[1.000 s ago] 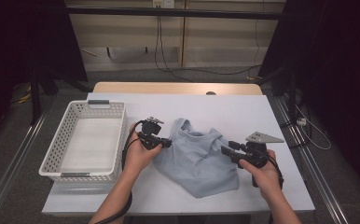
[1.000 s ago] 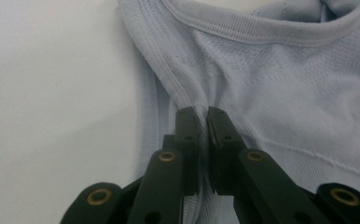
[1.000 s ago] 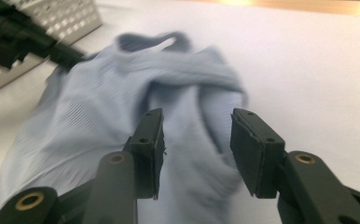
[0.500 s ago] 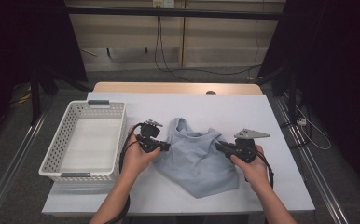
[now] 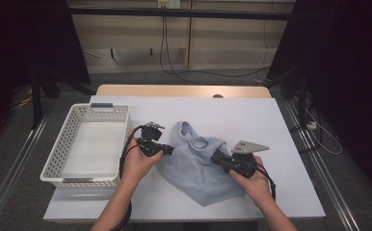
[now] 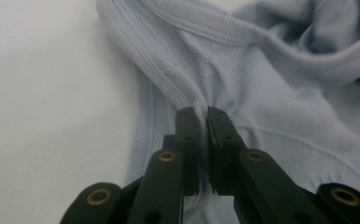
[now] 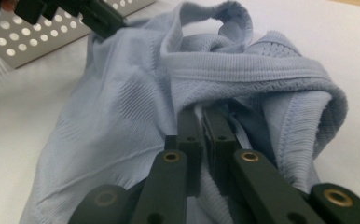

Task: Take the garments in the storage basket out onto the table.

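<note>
The pale blue garment (image 5: pixel 198 168) lay crumpled on the white table (image 5: pixel 280 125), just right of the white basket (image 5: pixel 85 144). The left gripper (image 5: pixel 167 150) pinched the garment's left edge, jaws pressed together on a ribbed fold (seen close in the left gripper view). The right gripper (image 5: pixel 216 158) had just been closing and clamped the cloth's right side, fabric caught between its jaws.

The shirt (image 5: pixel 198 166) is pale blue knitted cloth, matt, with fine ribbed bands along its hems and a small-holed mesh panel near the collar. The basket (image 5: pixel 59 163) to its left is white perforated plastic, faintly glossy. The table (image 5: pixel 251 115) top is smooth matt white, with bare wood along its far edge.
</note>
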A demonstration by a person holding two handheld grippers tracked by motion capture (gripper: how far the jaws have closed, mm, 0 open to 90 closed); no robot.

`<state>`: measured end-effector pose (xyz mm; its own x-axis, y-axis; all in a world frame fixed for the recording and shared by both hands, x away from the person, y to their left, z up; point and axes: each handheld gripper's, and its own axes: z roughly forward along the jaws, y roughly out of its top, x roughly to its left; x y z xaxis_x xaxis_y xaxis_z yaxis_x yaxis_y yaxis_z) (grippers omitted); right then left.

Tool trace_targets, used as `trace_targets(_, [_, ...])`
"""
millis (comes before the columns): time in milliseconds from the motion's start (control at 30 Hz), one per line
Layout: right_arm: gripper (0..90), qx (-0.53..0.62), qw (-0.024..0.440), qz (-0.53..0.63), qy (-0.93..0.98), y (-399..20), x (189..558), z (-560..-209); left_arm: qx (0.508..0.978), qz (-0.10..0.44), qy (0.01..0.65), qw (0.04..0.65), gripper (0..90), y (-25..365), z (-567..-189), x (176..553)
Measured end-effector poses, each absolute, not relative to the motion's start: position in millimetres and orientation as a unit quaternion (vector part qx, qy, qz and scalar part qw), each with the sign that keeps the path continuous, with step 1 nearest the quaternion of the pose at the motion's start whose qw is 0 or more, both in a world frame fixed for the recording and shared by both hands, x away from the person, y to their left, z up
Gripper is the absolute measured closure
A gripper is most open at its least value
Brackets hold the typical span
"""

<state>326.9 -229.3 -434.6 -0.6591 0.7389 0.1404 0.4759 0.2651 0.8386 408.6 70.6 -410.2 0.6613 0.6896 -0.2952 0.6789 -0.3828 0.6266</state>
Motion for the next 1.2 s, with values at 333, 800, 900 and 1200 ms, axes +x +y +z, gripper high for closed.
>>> trace_targets(333, [87.8,0.398,0.135,0.472,0.775,-233.3,327.9,-439.1,0.819,0.046,0.369,0.436,45.8,62.8,-400.1,415.3])
trace_targets(800, [87.7,0.402,0.141,0.471,0.773,-232.6,326.7,-437.0,0.837,0.04,0.324,0.438,38.5,26.0,-410.0,430.5])
trace_targets(900, [87.6,0.4,0.139,0.471,0.773,-232.8,326.6,-437.4,0.838,0.027,0.317,0.442,39.1,20.6,-422.6,433.5])
trace_targets(1200, [87.7,0.397,0.137,0.471,0.776,-231.6,326.6,-437.0,0.859,-0.009,0.337,0.386,83.1,9.8,-432.7,429.5])
